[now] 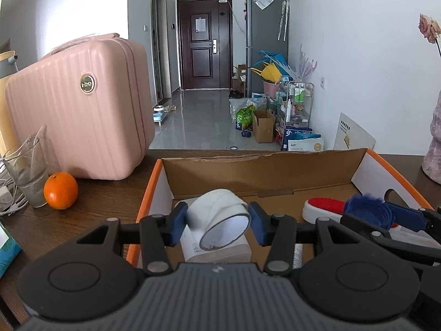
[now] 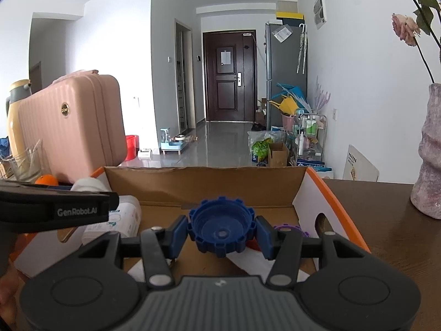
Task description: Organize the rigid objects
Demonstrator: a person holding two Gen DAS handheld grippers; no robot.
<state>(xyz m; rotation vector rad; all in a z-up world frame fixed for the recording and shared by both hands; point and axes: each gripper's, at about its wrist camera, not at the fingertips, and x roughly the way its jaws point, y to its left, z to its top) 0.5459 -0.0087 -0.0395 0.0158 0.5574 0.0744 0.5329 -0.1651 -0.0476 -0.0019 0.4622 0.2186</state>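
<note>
The left gripper (image 1: 217, 224) was clamped on a white roll of tape (image 1: 220, 215), its blue pads (image 1: 177, 224) pressed to either side with the jaws only partly apart. The roll hung tilted, its hollow end facing the camera, over the open cardboard box with orange edges (image 1: 248, 171), above a white carton (image 1: 217, 251) lying inside. At three o'clock of the roll, the right gripper showed, and a red-and-white brush-like object (image 1: 322, 207) lay in the box.

The right gripper (image 2: 222, 233) gripped a blue ridged plastic cap (image 2: 222, 231), hollow side towards the lens, also over the box; a purple ridged cap (image 2: 292, 230) peeked out at three o'clock. At ten o'clock stood a pink ribbed hard-shell case (image 1: 80, 115), an orange (image 1: 60, 190) beside it on the dark wooden table (image 1: 104, 193).
</note>
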